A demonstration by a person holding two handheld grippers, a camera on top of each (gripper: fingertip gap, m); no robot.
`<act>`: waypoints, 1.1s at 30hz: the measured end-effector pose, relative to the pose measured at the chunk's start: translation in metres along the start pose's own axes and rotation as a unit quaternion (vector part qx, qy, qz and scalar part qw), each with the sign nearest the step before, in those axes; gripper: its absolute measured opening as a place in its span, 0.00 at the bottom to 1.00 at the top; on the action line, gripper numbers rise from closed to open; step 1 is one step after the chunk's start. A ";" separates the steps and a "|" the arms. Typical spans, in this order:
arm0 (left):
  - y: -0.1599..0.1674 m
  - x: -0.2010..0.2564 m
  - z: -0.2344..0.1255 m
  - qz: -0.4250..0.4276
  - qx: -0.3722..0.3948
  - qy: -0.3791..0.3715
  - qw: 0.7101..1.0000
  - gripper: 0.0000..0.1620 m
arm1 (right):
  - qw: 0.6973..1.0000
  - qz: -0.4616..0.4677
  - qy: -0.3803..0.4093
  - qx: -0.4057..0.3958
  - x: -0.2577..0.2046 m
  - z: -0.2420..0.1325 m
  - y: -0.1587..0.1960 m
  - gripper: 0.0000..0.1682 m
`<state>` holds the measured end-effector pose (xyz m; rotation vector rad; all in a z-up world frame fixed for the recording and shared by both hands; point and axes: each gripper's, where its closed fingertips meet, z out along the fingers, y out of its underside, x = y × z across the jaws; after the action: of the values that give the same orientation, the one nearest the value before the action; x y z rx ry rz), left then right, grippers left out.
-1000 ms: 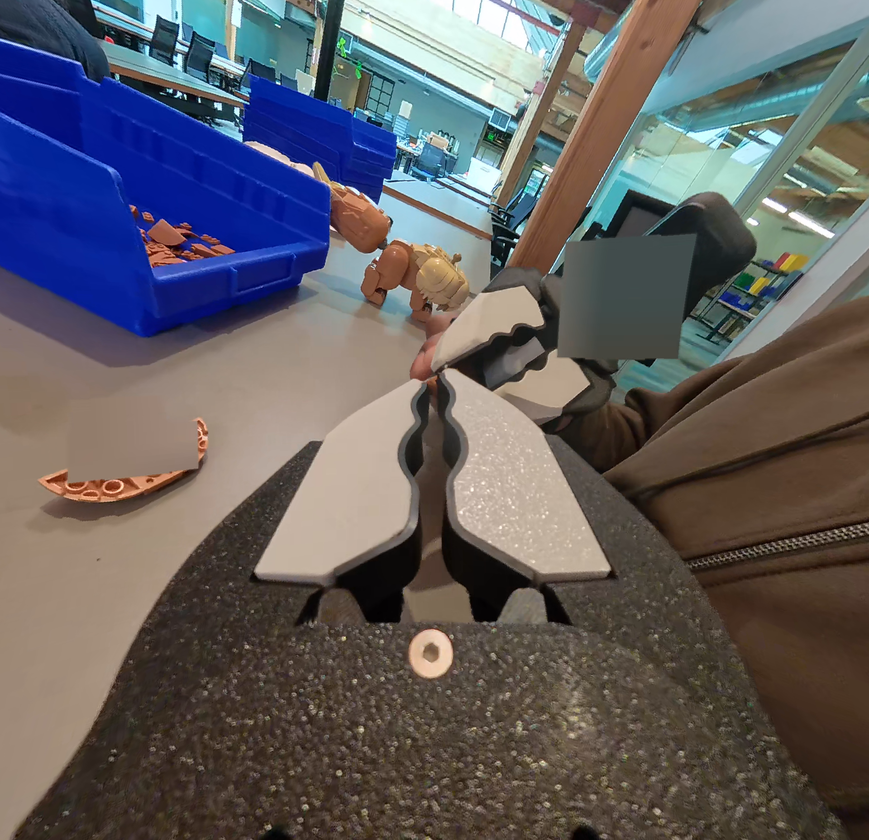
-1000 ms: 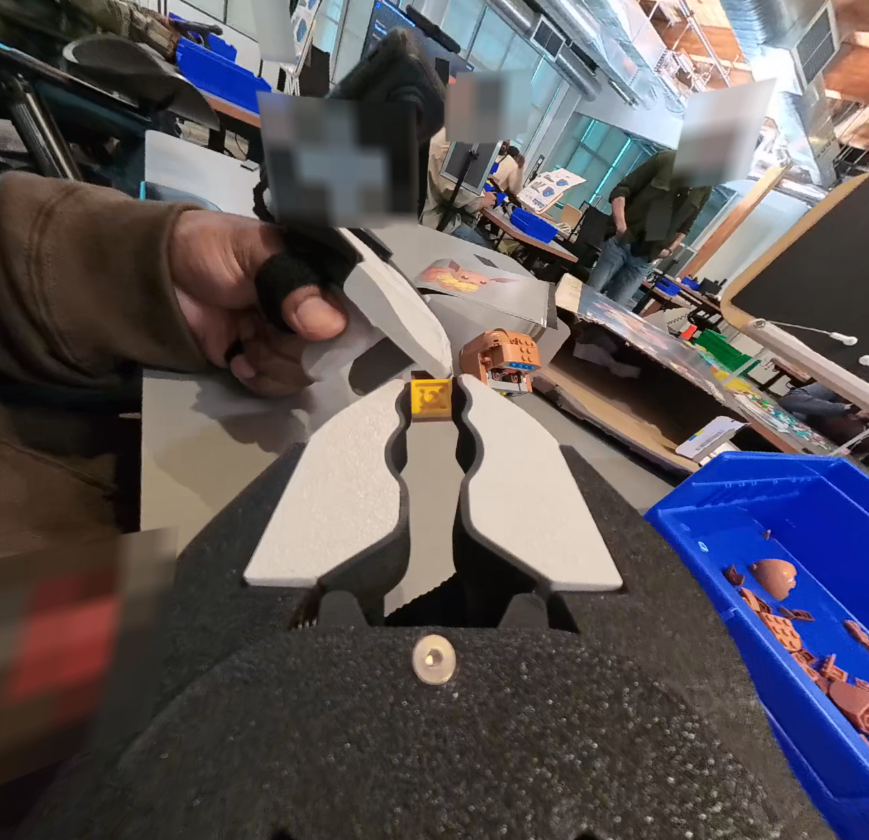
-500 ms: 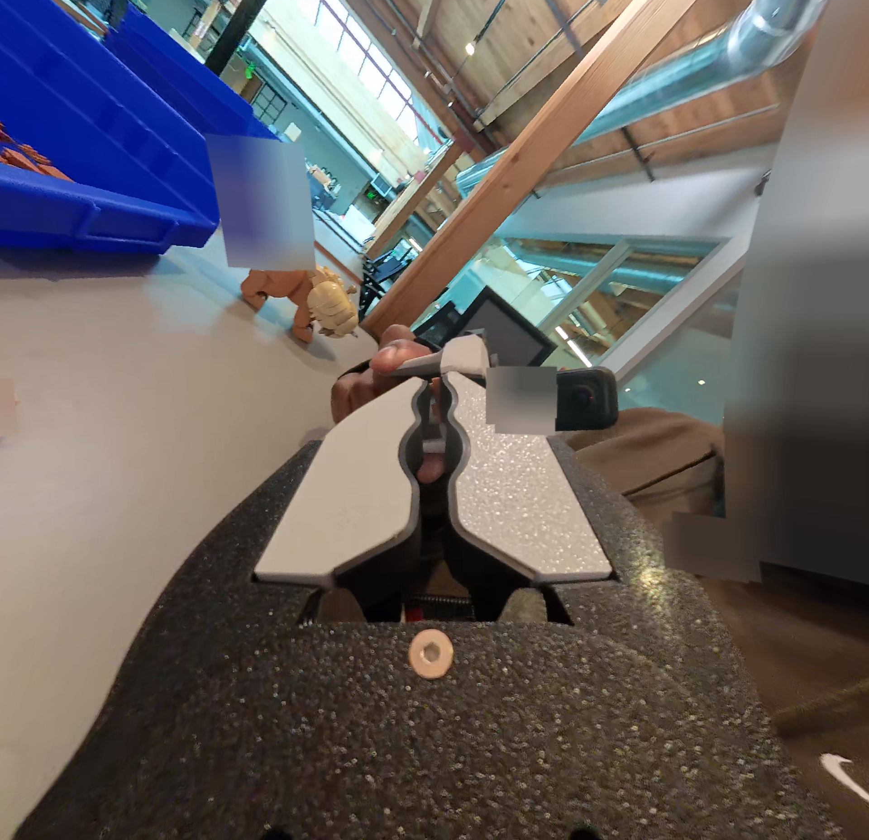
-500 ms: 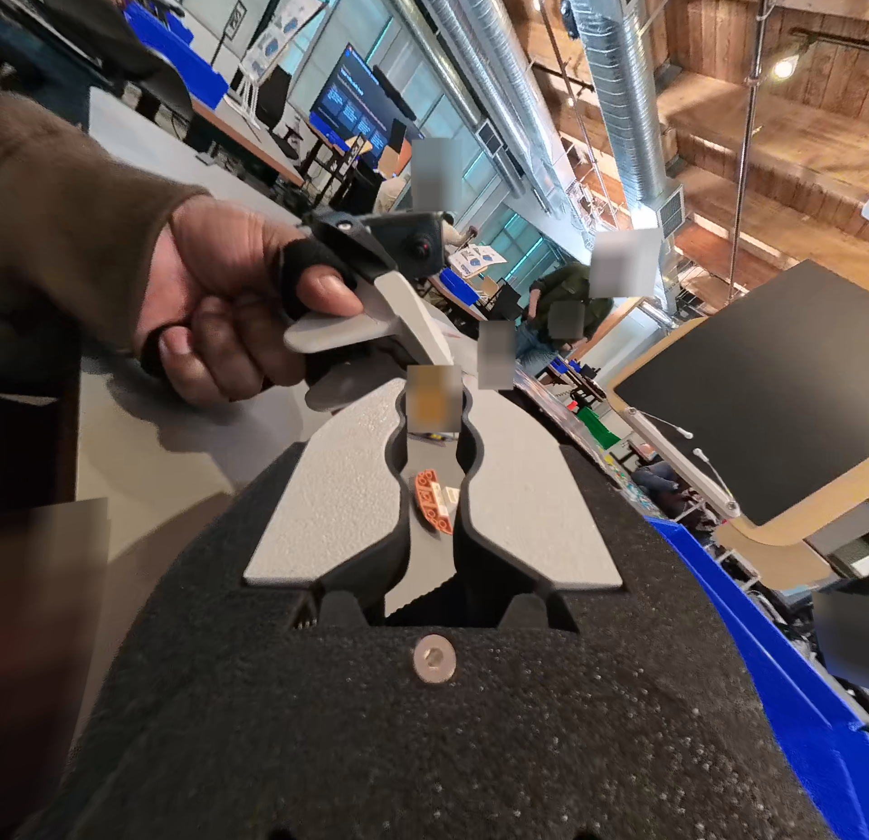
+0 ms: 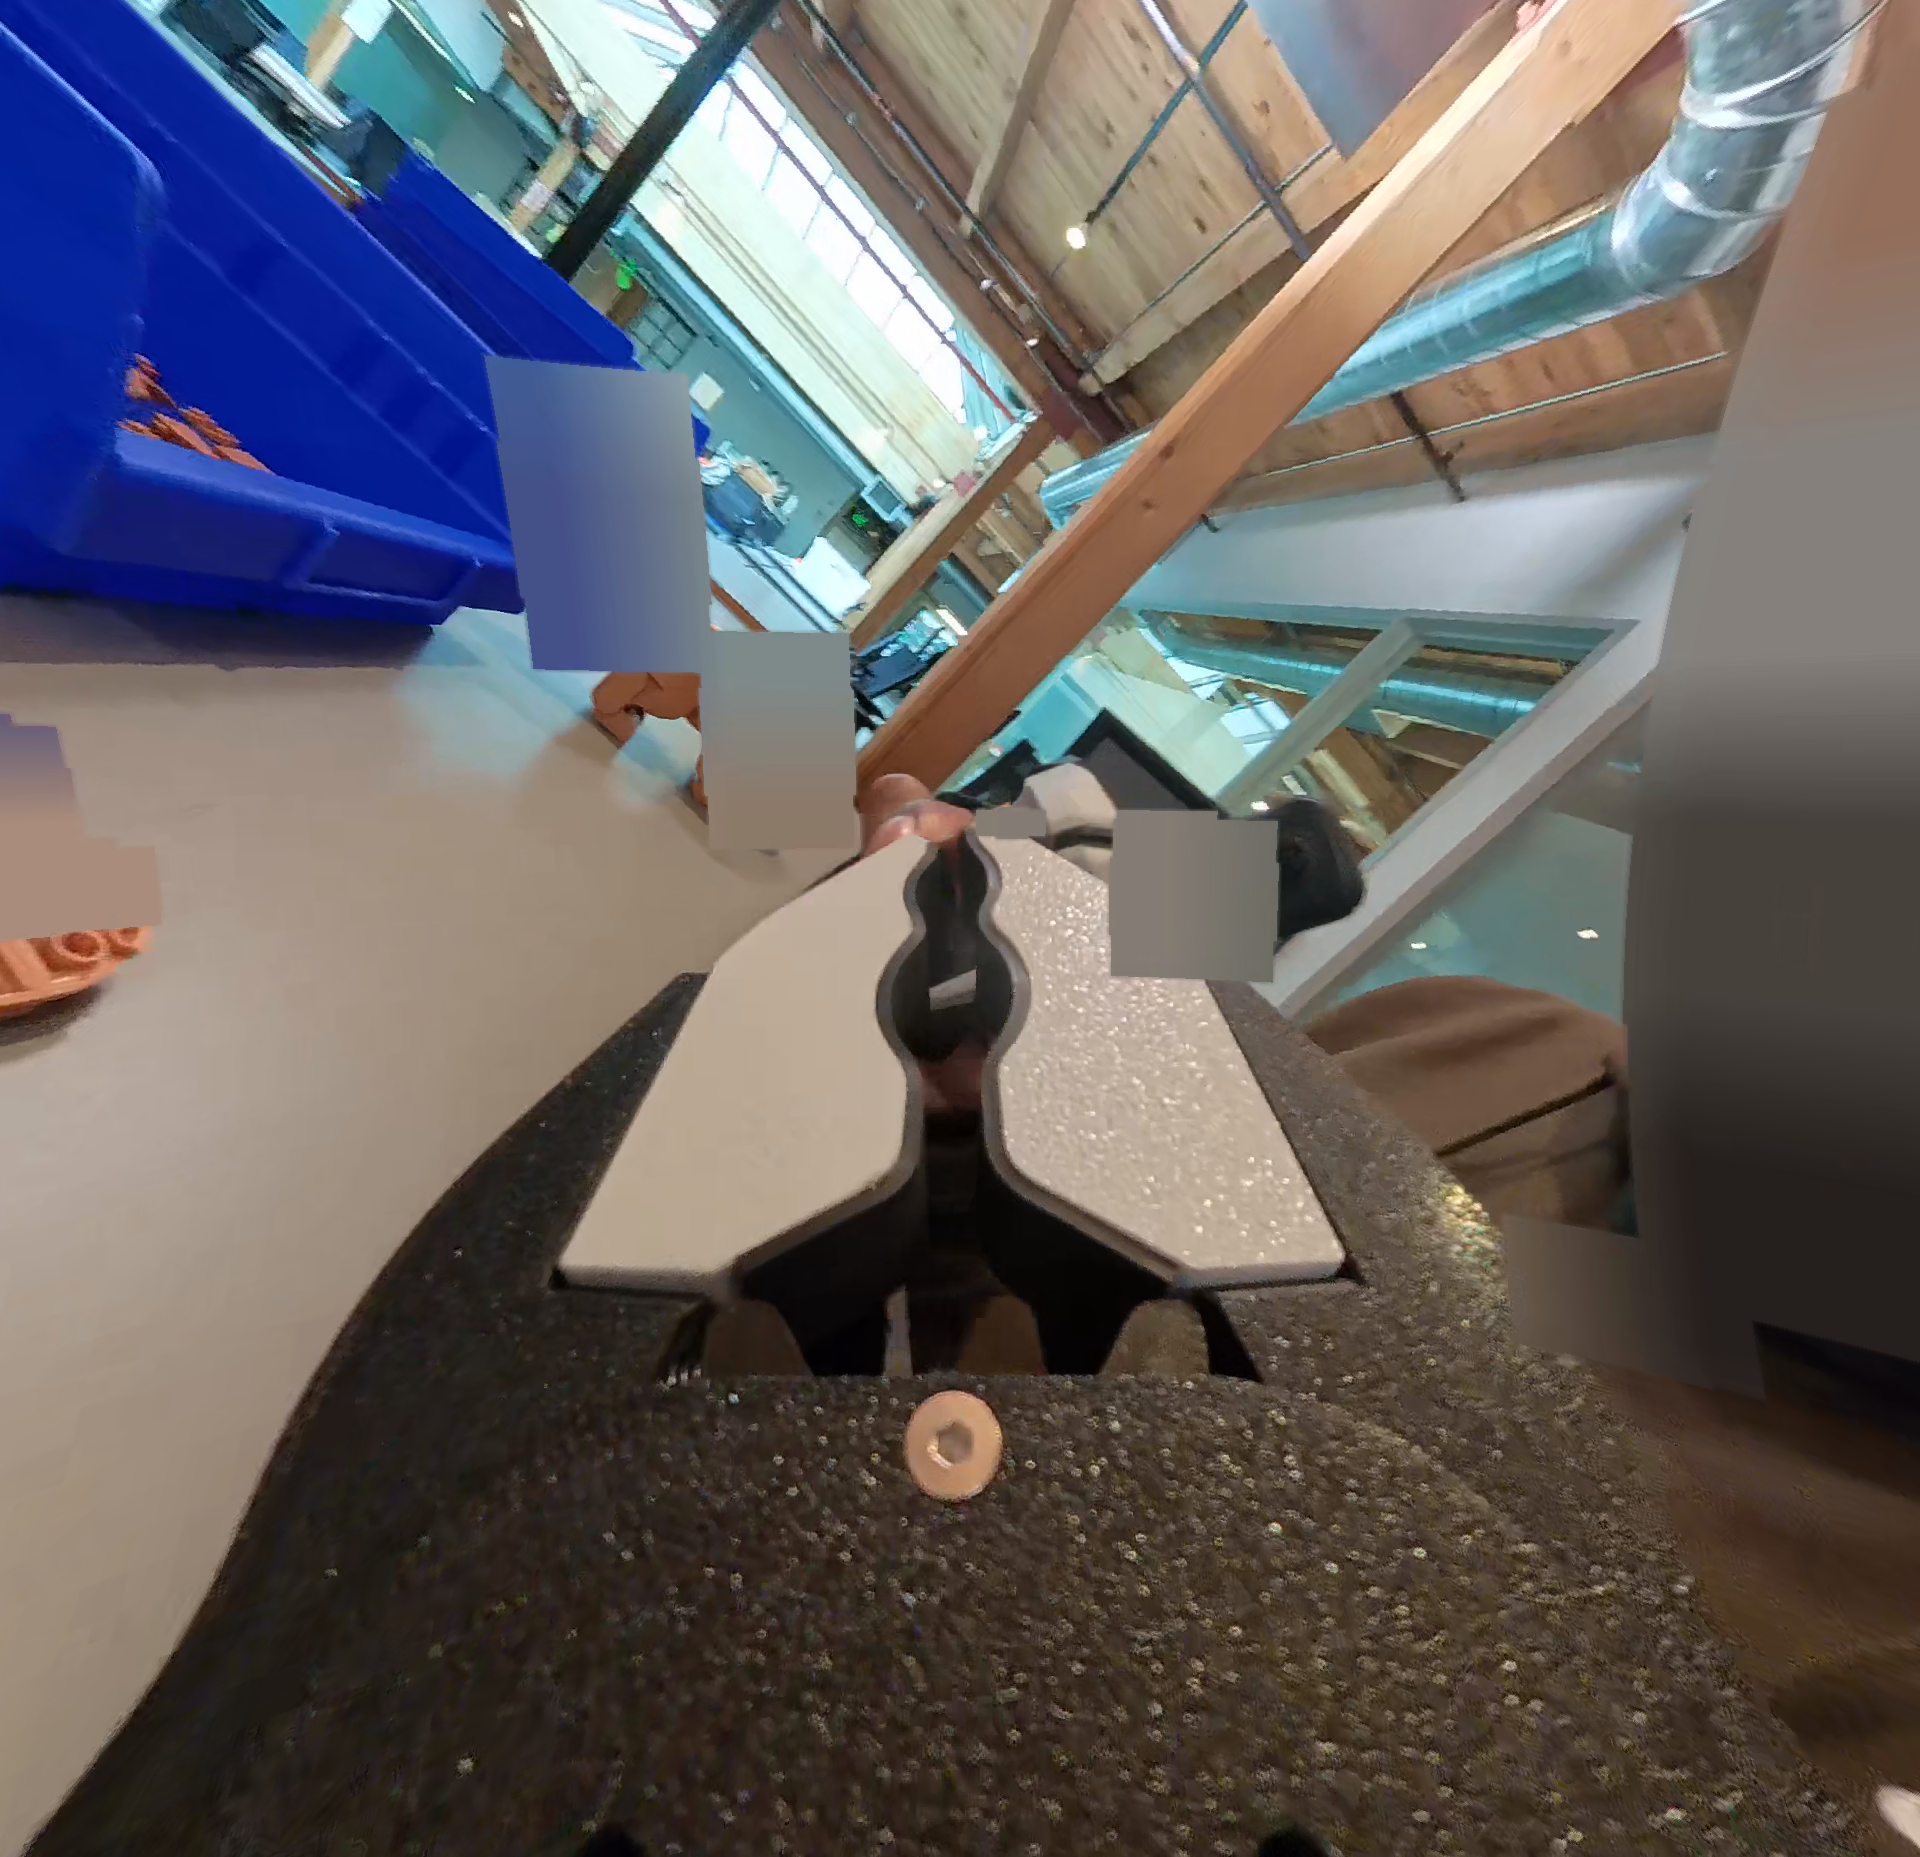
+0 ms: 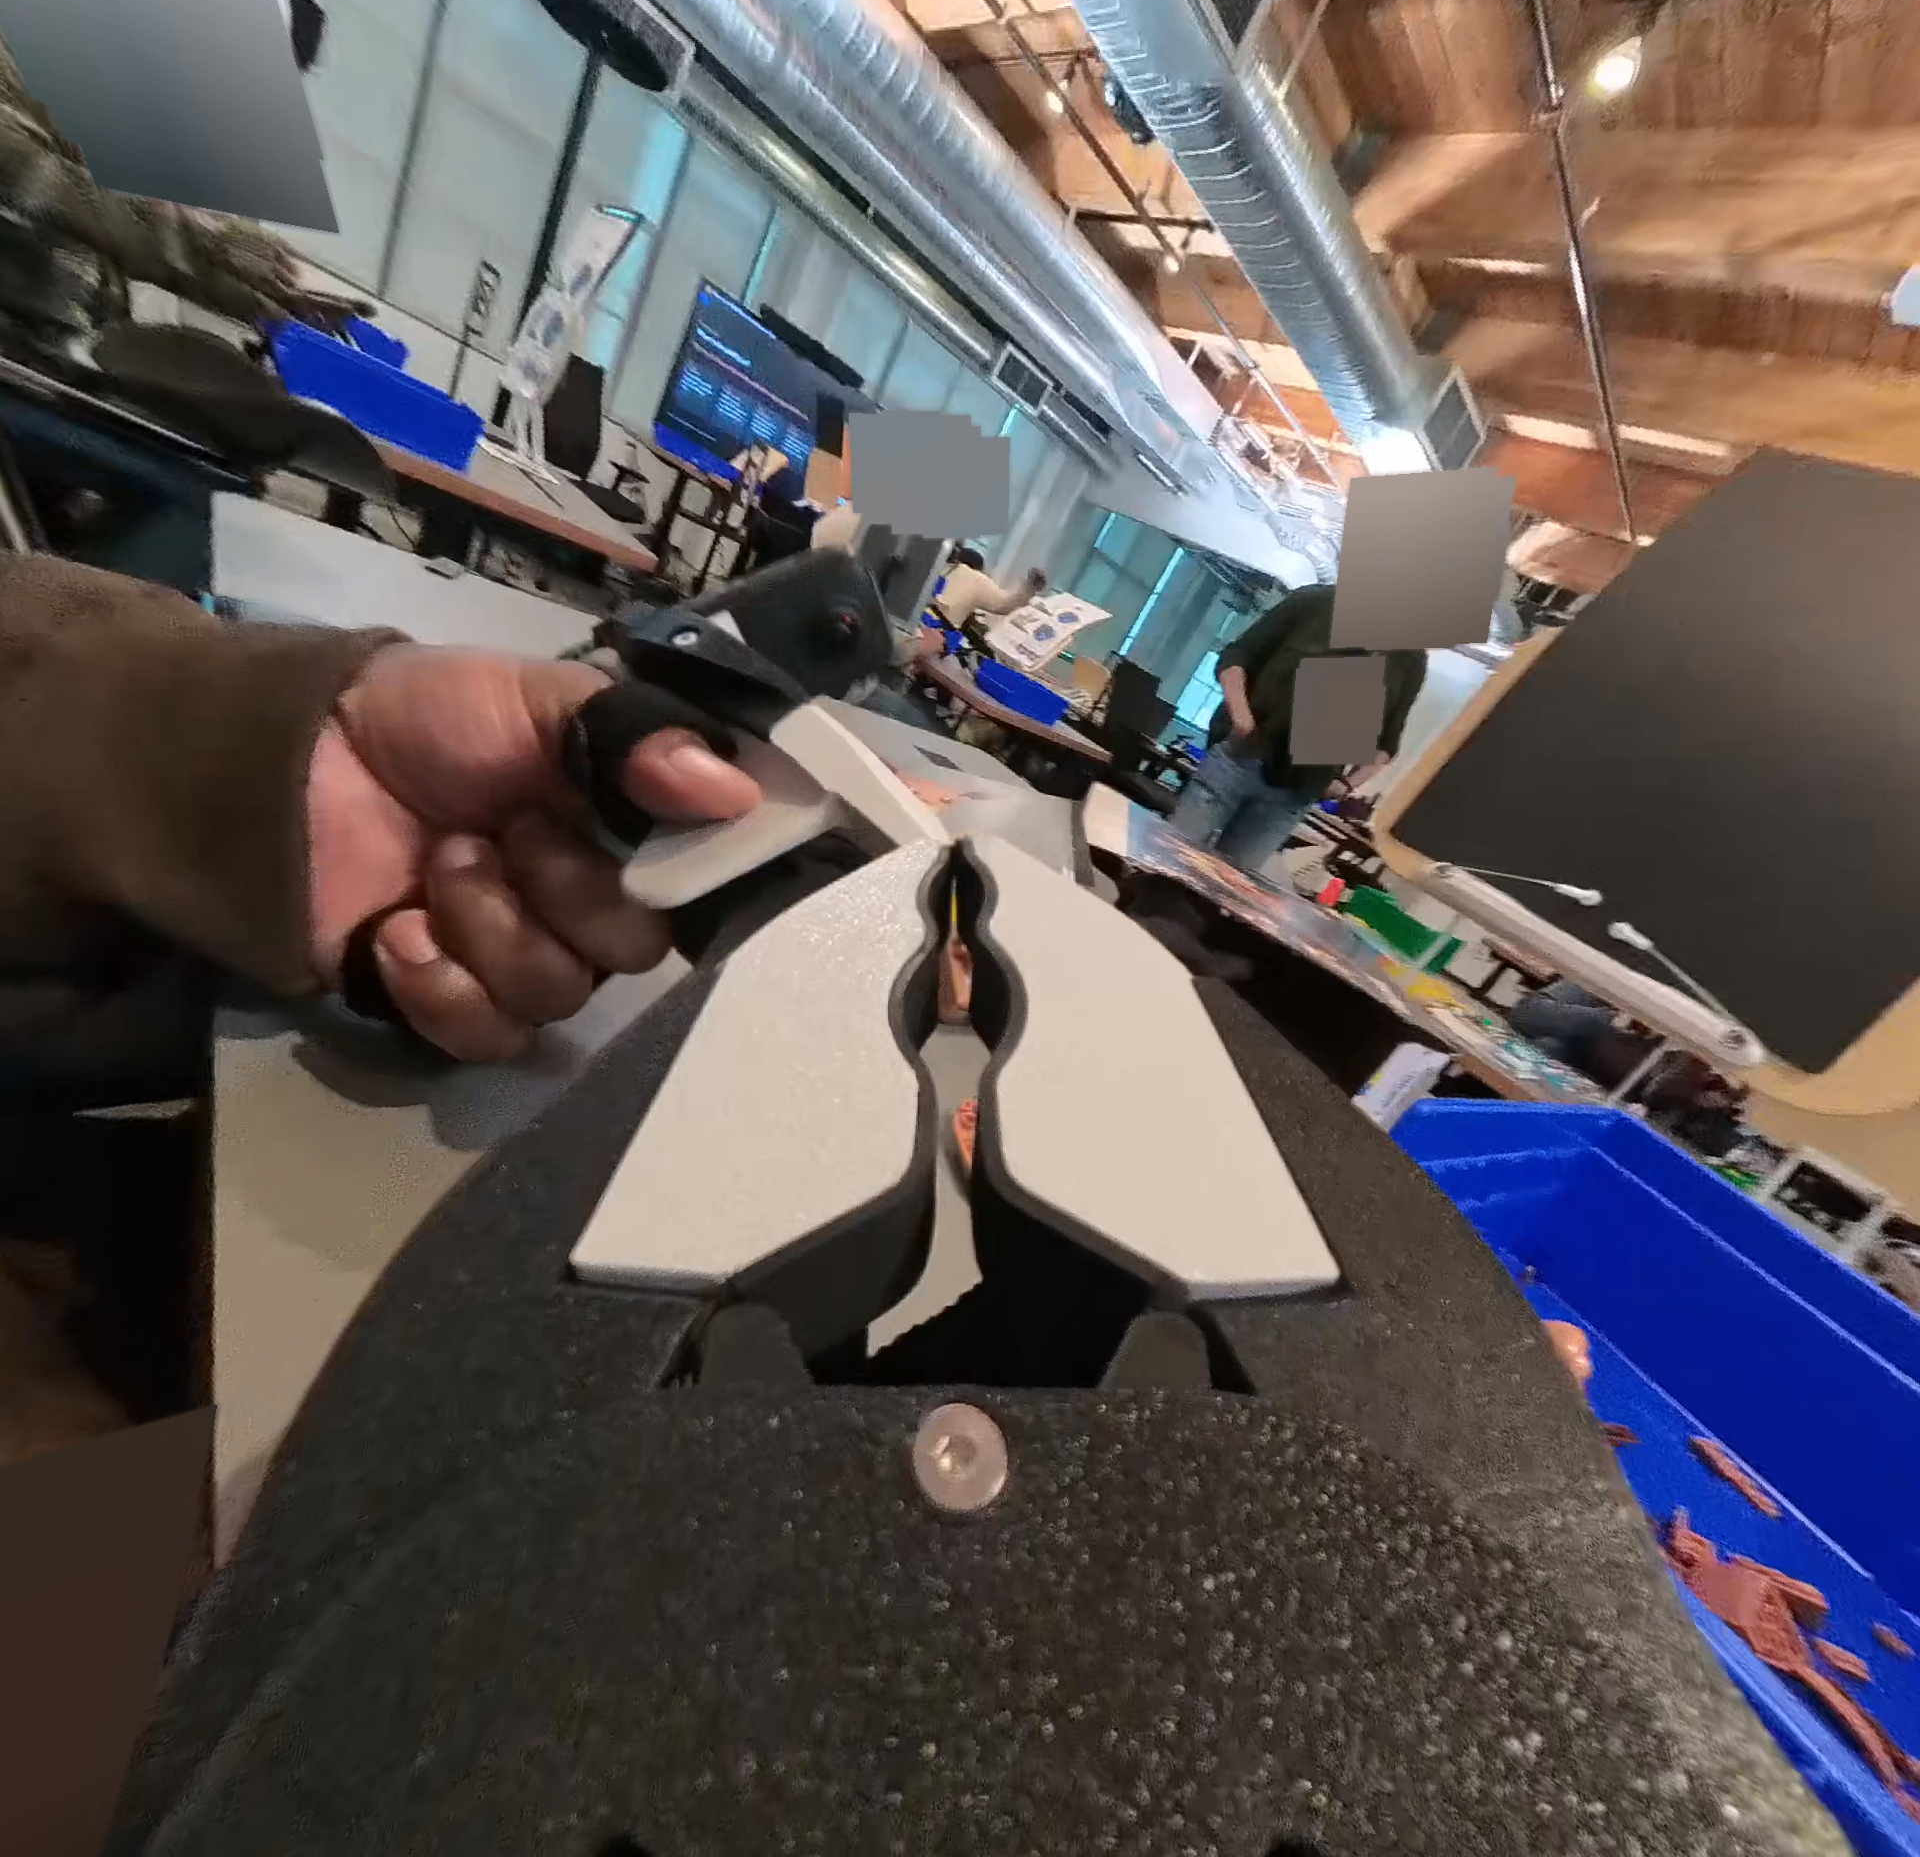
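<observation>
Left gripper (image 5: 954, 857): fingers pinched almost together, only a thin wavy slit between them. Something dark sits in the slit, but I can't tell whether it's gripped or just behind.

- Far left of the fingers: curved orange-brown piece (image 5: 57, 971) flat on the grey table (image 5: 364, 1028), part hidden by a blur patch.
- Up and left of the fingers: left bin (image 5: 260, 550), blue, open front, a few reddish-brown bricks (image 5: 171, 425) inside. Can't see how full.
- Just left of the tips, further back: brown toy figure (image 5: 639, 701), mostly masked.
- Right at the tips: a thumb (image 5: 914, 815) pokes out behind them.
- Right of the fingers: brown sleeve (image 5: 1475, 1080).

Right gripper (image 6: 956, 857): also nearly closed, tips all but touching. A thin yellow sliver (image 6: 952, 914) shows in the slit just below the tips. Can't tell whether the fingers clamp it or it's beyond them.

- Left of the fingers: a hand (image 6: 488, 851) holding the left gripper, whose grey finger ends just beside the right tips. Contact not clear.
- Low in the slit: a bit of an orange piece (image 6: 961, 1132) on the table.
- Right and below the fingers: right bin (image 6: 1714, 1319), blue, with scattered brown bricks (image 6: 1756, 1599) on its floor, mostly bare plastic showing.
- Beyond the tips, right: people standing at other tables, well apart.
</observation>
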<state>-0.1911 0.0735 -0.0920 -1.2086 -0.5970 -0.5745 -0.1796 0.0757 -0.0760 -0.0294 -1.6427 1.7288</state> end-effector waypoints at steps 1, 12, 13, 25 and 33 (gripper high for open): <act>0.000 -0.002 0.000 0.017 -0.003 -0.017 1.000 0.02 | 1.000 -0.009 0.006 -0.006 0.000 0.001 0.002 0.00; -0.009 -0.017 -0.011 0.313 0.000 -0.220 0.924 0.02 | 0.978 -0.146 0.069 -0.130 0.004 0.013 0.036 0.13; -0.010 -0.014 -0.011 0.343 0.004 -0.225 0.912 0.02 | 0.976 -0.151 0.064 -0.141 0.001 0.015 0.040 0.15; -0.003 -0.003 -0.007 0.447 0.009 -0.216 0.868 0.03 | 0.956 -0.237 0.105 -0.139 0.003 0.018 0.034 0.15; 0.003 -0.002 -0.006 0.427 -0.010 -0.186 0.885 0.03 | 0.940 -0.305 0.079 -0.127 -0.003 0.017 0.032 0.10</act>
<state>-0.1895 0.0683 -0.0972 -1.4641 -0.3118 0.4110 -0.2012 0.0626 -0.1026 0.1961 -1.5338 1.0153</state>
